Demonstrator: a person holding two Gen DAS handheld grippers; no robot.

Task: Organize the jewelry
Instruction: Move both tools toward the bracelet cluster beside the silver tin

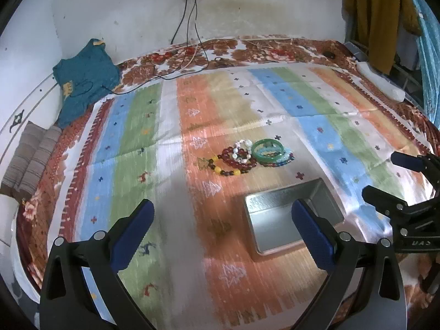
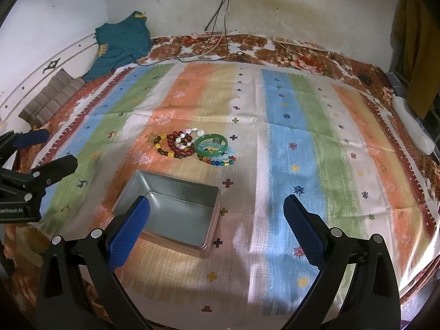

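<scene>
A heap of bracelets lies on the striped cloth: a green bangle (image 1: 266, 149) (image 2: 211, 144), red beads (image 1: 238, 162) (image 2: 180, 148), white pearl beads (image 1: 242, 148), a yellow-and-dark bead bracelet (image 1: 222, 169) (image 2: 162, 148) and a multicolour bead bracelet (image 2: 220, 161). An open, empty metal tin (image 1: 275, 220) (image 2: 176, 211) sits nearer to me than the heap. My left gripper (image 1: 222, 231) is open and empty, above the cloth left of the tin. My right gripper (image 2: 217, 228) is open and empty, over the tin's right side; it also shows in the left wrist view (image 1: 385, 176).
The striped cloth (image 1: 137, 137) covers a floral bedspread (image 2: 302, 55). A teal garment (image 1: 82, 79) and folded brown fabric (image 1: 30, 162) lie at the far left. Black cables (image 1: 189, 41) hang from a wall socket. A white power strip (image 1: 382, 82) lies at the right edge.
</scene>
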